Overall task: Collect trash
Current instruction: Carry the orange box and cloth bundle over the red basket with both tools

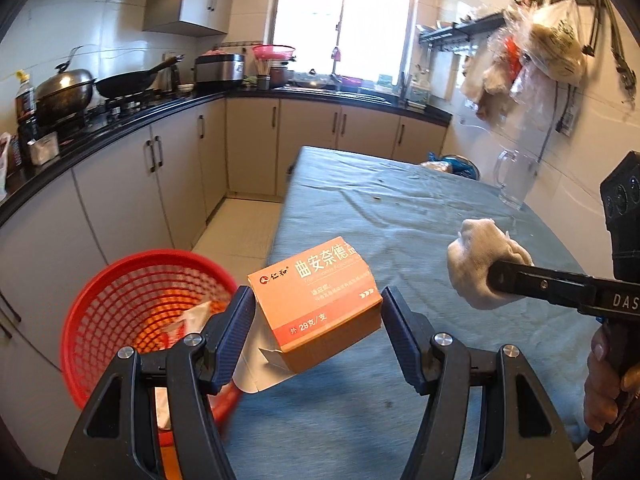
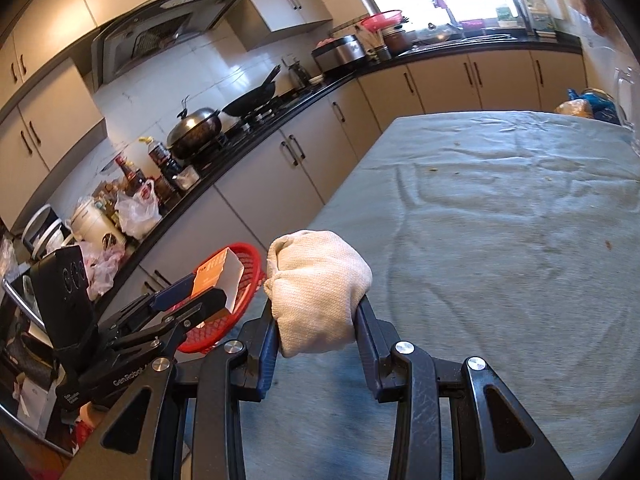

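Over red mesh basket (image 1: 132, 312) | left tongs (image 1: 318, 320) wide, cardboard box (image 1: 324, 300) between | right tongs (image 2: 318, 320) clamp balled sock (image 2: 316, 292)

A glass pitcher (image 1: 514, 178) stands on the blue-clothed table (image 1: 400, 208); a wok (image 1: 128, 82) sits on the stove.

box (image 1: 320, 300): matt cardboard | basket (image 1: 120, 280): glossy plastic | tablecloth (image 1: 400, 208): rough cloth

**Two wrist cameras over one tabletop**

Left wrist view sits low at the tabletop's (image 1: 400, 208) near left edge, facing the far window, red basket (image 1: 120, 280) close below. Right wrist view hovers close above the same tabletop (image 2: 500, 240), angled toward it. Both share tabletop, basket (image 2: 244, 252) and each other's hand-held gripper.
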